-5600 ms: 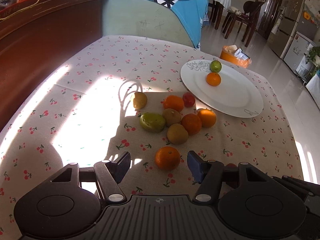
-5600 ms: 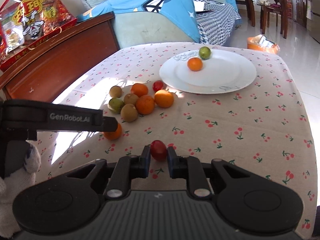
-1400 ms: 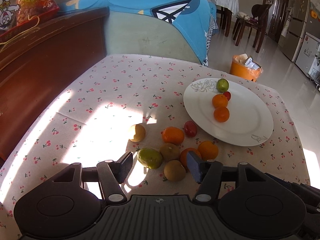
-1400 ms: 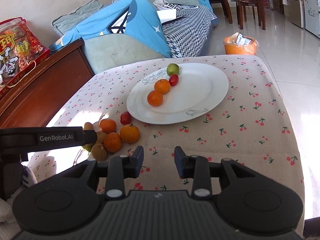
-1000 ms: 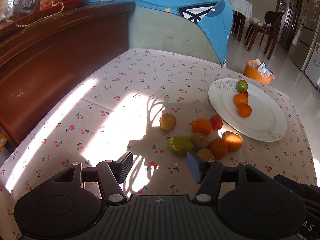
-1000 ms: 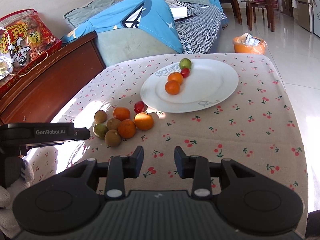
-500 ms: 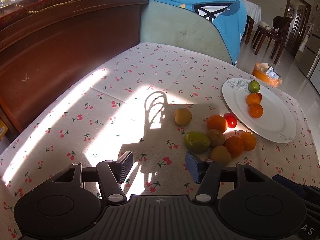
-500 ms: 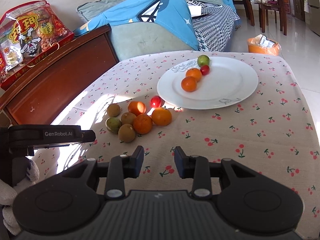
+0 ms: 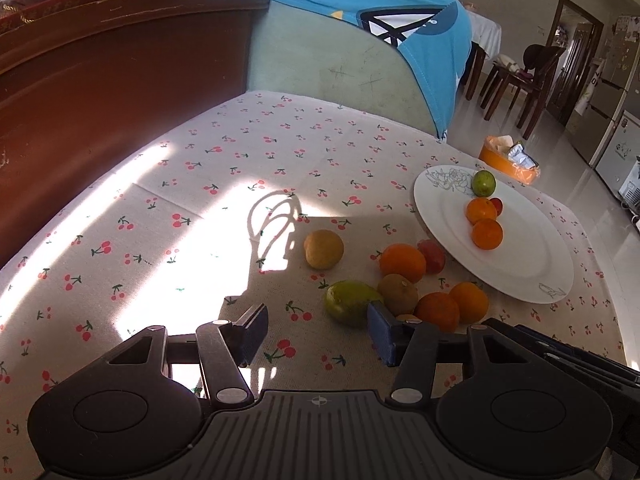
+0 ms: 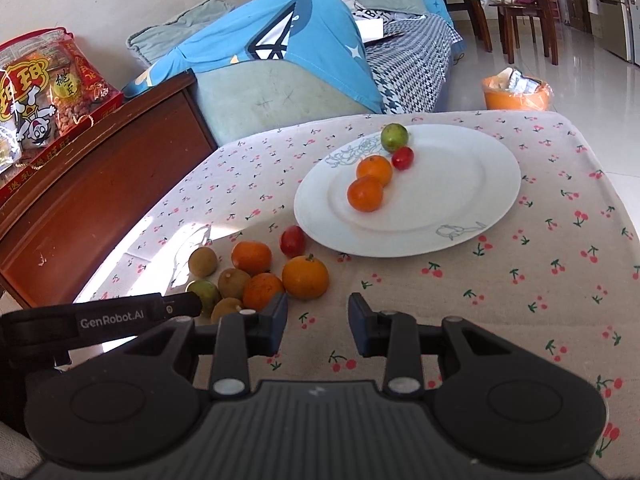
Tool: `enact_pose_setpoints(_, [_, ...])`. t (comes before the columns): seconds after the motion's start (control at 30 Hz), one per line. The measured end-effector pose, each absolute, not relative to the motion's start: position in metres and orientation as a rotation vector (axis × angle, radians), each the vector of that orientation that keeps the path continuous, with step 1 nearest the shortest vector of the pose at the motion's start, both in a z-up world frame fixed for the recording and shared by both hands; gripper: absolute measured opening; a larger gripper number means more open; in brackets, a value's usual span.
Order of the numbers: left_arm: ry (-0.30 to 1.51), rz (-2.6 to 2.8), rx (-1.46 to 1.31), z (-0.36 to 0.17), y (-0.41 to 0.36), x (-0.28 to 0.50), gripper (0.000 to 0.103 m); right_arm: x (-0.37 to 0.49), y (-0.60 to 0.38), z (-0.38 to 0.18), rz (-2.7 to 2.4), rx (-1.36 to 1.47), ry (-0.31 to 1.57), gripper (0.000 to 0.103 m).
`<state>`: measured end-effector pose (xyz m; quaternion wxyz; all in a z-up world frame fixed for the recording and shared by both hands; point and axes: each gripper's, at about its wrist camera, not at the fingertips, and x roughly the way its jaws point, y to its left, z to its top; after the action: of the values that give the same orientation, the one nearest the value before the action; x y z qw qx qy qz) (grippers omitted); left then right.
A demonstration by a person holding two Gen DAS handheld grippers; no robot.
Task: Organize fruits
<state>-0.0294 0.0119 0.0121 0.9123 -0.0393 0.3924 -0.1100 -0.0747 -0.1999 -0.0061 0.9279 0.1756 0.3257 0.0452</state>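
A white plate [image 9: 520, 256] [image 10: 460, 184] carries a green lime [image 10: 394, 137], two oranges [image 10: 366, 194] and a small red fruit [image 10: 402, 157]. Several loose fruits lie on the cherry-print cloth beside it: a green one [image 9: 349, 302], brown ones [image 9: 398, 293], oranges [image 9: 402, 263] and a red one [image 9: 432, 255]. My left gripper [image 9: 316, 334] is closing with nothing between its jaws; the green fruit sits just ahead of its right finger. My right gripper [image 10: 318, 322] stands open and holds nothing, an orange [image 10: 305, 277] just beyond its left finger.
A dark wooden cabinet [image 9: 100, 80] borders the table on the left, with snack bags [image 10: 36, 92] on top. A sofa under a blue cover [image 10: 280, 40] stands behind the table. An orange bin [image 10: 516, 94] sits on the floor beyond the far edge.
The right gripper has come forward and down toward the loose fruit pile. In the left wrist view the pile has slid left and nearer the fingers, and the left jaws have narrowed.
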Motion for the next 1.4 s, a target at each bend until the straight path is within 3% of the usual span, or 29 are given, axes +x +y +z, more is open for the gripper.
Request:
enact_pose_setpoints(0.27, [0.796,-0.261,-0.085,0.007,0.007,-0.026,0.052,-0.066,-0.202,-0.009,0.078,0.376,0.656,0.035])
enact_pose_setpoints(0.57, [0.778,-0.283,-0.059,0.003,0.0,-0.025,0.042,-0.057,-0.201,-0.013,0.086,0.393,0.656,0.035])
enact_pose_setpoints(1.13, [0.753,-0.299,-0.008,0.001,-0.009,-0.027,0.033,-0.045,-0.2,-0.019,0.098,0.427,0.643,0.036])
enact_pose_setpoints(1.23, [0.757,-0.3,-0.013,0.002,-0.008,-0.028,0.033,-0.043,-0.2,-0.019,0.108,0.433,0.646,0.03])
enact_pose_setpoints(1.4, [0.756,-0.286,-0.008,0.005,-0.008,-0.03,0.033,-0.045,-0.2,-0.017,0.101,0.439,0.656,0.029])
